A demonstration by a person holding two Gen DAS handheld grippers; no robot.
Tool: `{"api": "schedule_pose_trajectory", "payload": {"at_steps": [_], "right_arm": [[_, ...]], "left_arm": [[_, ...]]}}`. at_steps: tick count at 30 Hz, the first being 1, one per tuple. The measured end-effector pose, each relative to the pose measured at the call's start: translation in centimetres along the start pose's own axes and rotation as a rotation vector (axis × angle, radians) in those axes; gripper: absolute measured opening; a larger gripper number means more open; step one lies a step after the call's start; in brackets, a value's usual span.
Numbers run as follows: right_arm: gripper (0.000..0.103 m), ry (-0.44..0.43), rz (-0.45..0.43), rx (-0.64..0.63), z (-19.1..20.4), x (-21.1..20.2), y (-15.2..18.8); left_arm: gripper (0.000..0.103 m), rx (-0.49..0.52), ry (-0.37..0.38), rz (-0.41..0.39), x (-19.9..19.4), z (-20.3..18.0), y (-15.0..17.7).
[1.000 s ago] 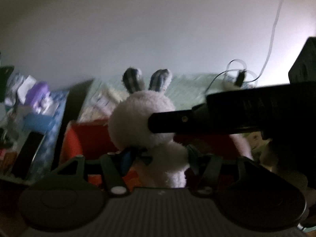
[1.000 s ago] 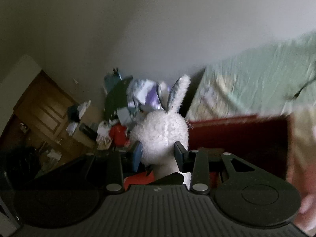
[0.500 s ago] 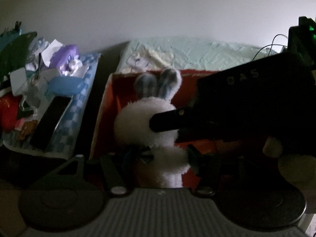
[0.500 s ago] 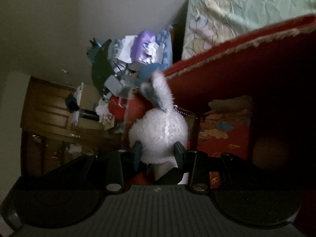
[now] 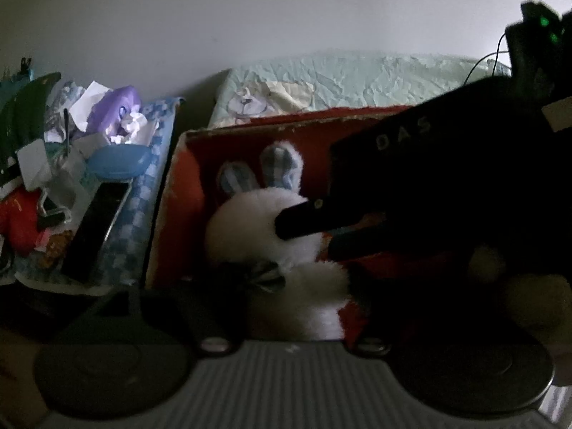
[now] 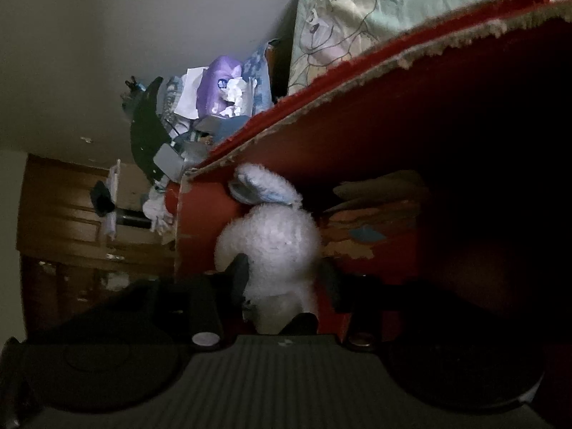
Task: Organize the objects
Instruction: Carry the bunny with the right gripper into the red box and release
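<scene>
A white plush bunny (image 5: 250, 228) with blue checked ears sits low inside a red cardboard box (image 5: 178, 196), near the box's left wall. My left gripper (image 5: 300, 286) is shut on the bunny's body from below. The black right gripper reaches in from the right, and one of its fingers (image 5: 300, 218) presses on the bunny's head. In the right wrist view the bunny (image 6: 271, 239) is clamped by its head in my right gripper (image 6: 282, 275), under the frayed rim of the box (image 6: 321, 107). The box's floor is dark.
Left of the box lies a blue checked cloth (image 5: 139, 214) piled with a purple toy (image 5: 114, 111), a blue case (image 5: 118, 161) and a black phone (image 5: 93, 232). A pale green bedsheet (image 5: 357, 78) lies behind. A cream plush (image 5: 536, 293) sits at the right. A wooden cabinet (image 6: 71, 214) stands beyond.
Both grippers have carried the bunny down from above the box rim into the red box, towards its left wall. Neither grip has changed.
</scene>
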State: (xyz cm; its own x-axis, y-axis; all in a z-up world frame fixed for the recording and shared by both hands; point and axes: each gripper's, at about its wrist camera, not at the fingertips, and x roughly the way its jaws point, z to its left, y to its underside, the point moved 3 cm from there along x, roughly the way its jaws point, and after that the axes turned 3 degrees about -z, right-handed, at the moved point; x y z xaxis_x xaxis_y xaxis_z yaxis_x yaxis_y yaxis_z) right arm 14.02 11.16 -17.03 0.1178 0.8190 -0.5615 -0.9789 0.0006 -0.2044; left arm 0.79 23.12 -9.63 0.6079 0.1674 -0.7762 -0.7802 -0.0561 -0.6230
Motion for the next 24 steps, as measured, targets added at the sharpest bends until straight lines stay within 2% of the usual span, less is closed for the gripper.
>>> {"api": "schedule_pose_trajectory", "payload": {"at_steps": [3,8,16,24], "right_arm": [[0.053,0.026,-0.003,-0.036,0.2,-0.7,-0.1],[0.052,-0.002,-0.026,-0.042,0.4,-2.0,0.4],[0.052,0.06,-0.144,-0.138,2.4,-4.0,2.3],[0.052,0.059,-0.225,-0.118,1.7,-6.9,4.1]], "left_arm": [[0.073,0.015,-0.016,0.017,0.2,-0.1,0.0],[0.069,0.004,-0.011,0.021,-0.2,0.0,0.0],[0.07,0.03,-0.034,0.016,-1.4,-0.9,0.1],[0.073,0.034,-0.06,0.024,-3.0,-1.8,0.3]]}}
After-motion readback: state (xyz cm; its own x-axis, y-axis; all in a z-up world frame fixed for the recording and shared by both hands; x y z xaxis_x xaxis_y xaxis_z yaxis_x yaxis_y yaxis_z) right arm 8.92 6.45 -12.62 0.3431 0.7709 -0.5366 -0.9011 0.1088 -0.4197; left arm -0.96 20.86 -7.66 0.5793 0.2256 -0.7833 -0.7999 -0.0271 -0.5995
